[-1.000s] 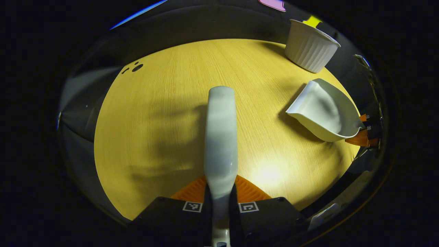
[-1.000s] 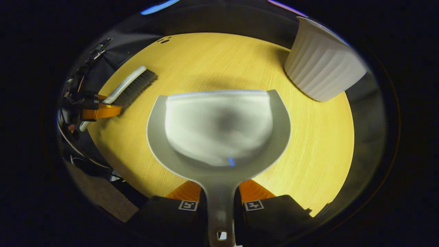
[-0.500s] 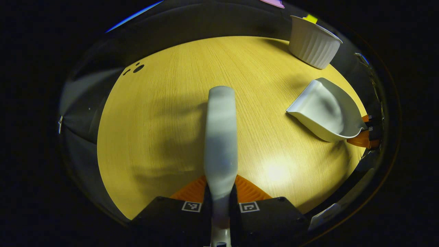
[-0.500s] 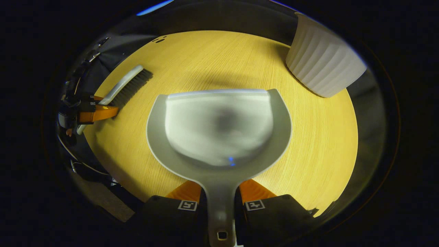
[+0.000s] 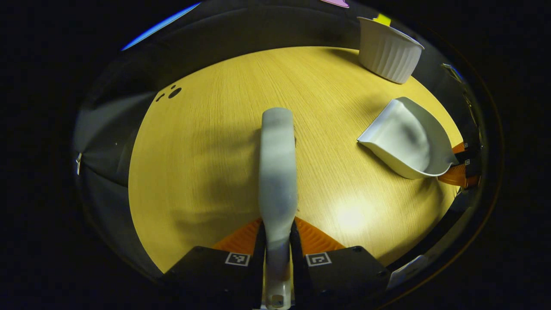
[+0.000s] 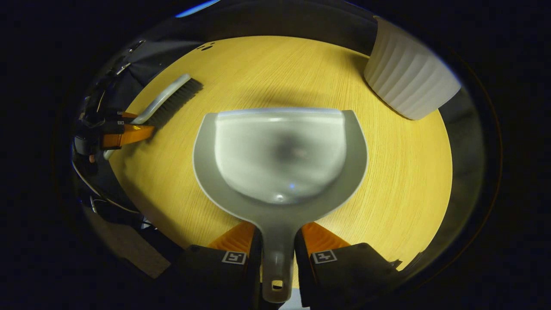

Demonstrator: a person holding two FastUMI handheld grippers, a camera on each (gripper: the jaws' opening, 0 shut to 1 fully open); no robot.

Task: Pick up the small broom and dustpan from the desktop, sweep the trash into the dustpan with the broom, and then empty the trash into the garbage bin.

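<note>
My left gripper (image 5: 277,230) is shut on the handle of the small white broom (image 5: 277,168), which reaches forward over the yellow wooden desktop (image 5: 206,172). The broom's dark bristles (image 6: 176,101) show at the left in the right gripper view, with the left gripper (image 6: 125,134) behind them. My right gripper (image 6: 278,232) is shut on the handle of the grey-white dustpan (image 6: 280,155), held low over the desk with its mouth facing away. The same dustpan (image 5: 407,140) and the right gripper (image 5: 460,168) appear at the right in the left gripper view. The pan's inside looks bare.
A white ribbed bin (image 5: 387,49) stands at the desk's far right edge, just beyond the dustpan (image 6: 409,79). A few small dark spots (image 5: 172,91) lie near the far left edge. The desk's rounded edge drops to dark floor all around.
The dustpan has shifted slightly forward and up in the right gripper view, and the bin has slid toward the upper right. The broom stays held as before.
</note>
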